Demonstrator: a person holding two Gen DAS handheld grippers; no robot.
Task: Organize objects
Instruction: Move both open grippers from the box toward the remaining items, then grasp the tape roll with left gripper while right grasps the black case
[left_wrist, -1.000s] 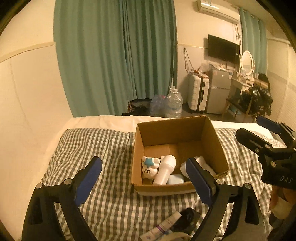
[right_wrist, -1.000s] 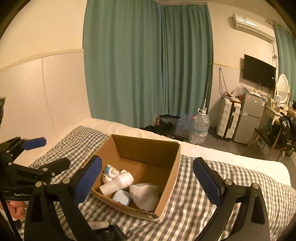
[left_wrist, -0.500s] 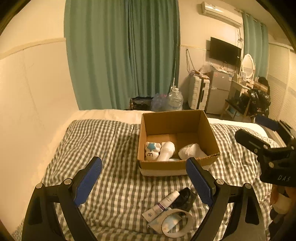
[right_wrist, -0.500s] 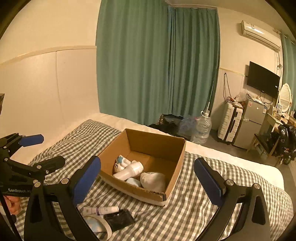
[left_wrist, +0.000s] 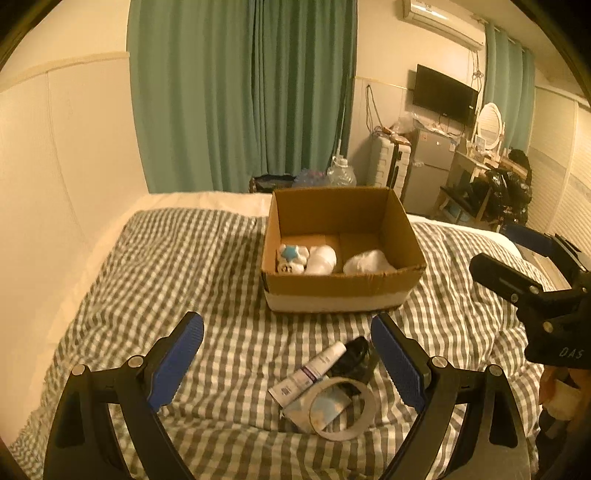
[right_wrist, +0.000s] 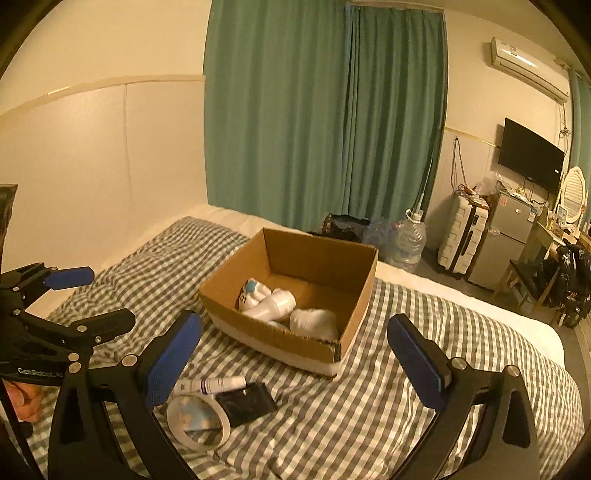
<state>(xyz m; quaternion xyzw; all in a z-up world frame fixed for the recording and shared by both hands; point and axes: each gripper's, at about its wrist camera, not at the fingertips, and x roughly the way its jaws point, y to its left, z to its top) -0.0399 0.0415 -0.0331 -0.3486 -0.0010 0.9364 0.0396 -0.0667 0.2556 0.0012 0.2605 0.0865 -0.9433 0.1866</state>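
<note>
A cardboard box (left_wrist: 343, 286) (right_wrist: 280, 343) sits on the checked bed cover, holding a white toy with a blue star (left_wrist: 291, 256) (right_wrist: 253, 291), a white bottle (left_wrist: 322, 259) (right_wrist: 271, 306) and a white bundle (left_wrist: 367, 261) (right_wrist: 314, 322). In front of the box lie a white tube (left_wrist: 312, 371) (right_wrist: 210, 385), a black packet (left_wrist: 352, 360) (right_wrist: 245, 402), a tape ring (left_wrist: 341, 408) (right_wrist: 197, 421) and a small blue-patterned packet (left_wrist: 321, 408). My left gripper (left_wrist: 288, 363) (right_wrist: 85, 295) hovers open above these loose items. My right gripper (right_wrist: 295, 363) (left_wrist: 517, 254) is open too, empty, to their right.
The bed cover (left_wrist: 177, 273) stretches left to a cream wall panel. Beyond the bed are green curtains (right_wrist: 325, 122), a water jug (right_wrist: 410, 240), a suitcase (right_wrist: 461, 232), a small fridge (right_wrist: 498, 240) and a cluttered desk. A hand (right_wrist: 22, 400) holds the left tool.
Both grippers have pulled back and up from the box, bringing the tube, black packet and tape ring fully into view. Both stay open and empty.
</note>
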